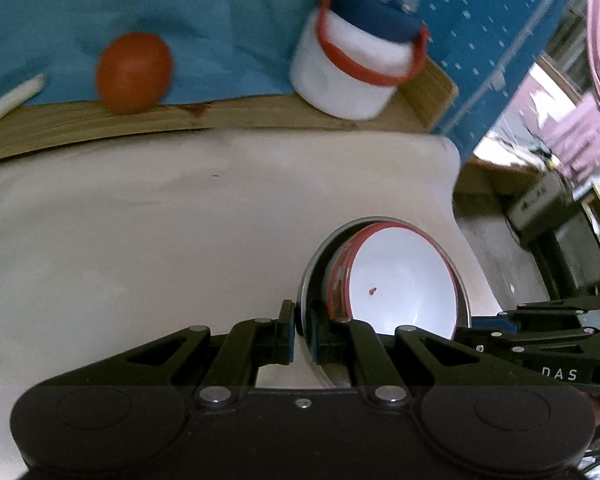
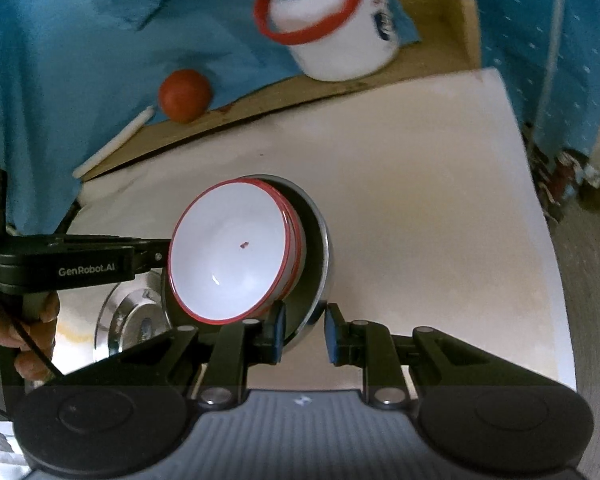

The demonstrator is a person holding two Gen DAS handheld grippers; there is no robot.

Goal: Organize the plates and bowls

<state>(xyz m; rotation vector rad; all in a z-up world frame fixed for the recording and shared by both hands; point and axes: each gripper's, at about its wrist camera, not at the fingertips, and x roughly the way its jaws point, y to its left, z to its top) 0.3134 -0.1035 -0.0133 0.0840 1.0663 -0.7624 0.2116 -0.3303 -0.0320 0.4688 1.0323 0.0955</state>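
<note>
A steel bowl (image 1: 312, 256) (image 2: 320, 240) hangs tilted above the white tabletop. A nested stack of white bowls with red rims (image 1: 404, 276) (image 2: 228, 256) sits inside it. My left gripper (image 1: 304, 334) is shut on the steel bowl's rim, one finger inside and one outside. My right gripper (image 2: 305, 332) grips the opposite rim the same way, its jaws narrow around the wall. In the right wrist view the left gripper (image 2: 162, 256) reaches in from the left, its tips hidden behind the white bowls. The right gripper (image 1: 488, 324) shows at the right edge of the left wrist view.
A shiny steel plate (image 2: 128, 320) lies on the table under the bowls, near a person's hand (image 2: 20, 320). At the back, on a wooden board over blue cloth, are an orange fruit (image 1: 134, 72) (image 2: 185, 95), a white jar with a red handle (image 1: 348, 68) (image 2: 332, 32) and a white stick (image 2: 112, 142). The table edge (image 2: 540, 240) runs along the right.
</note>
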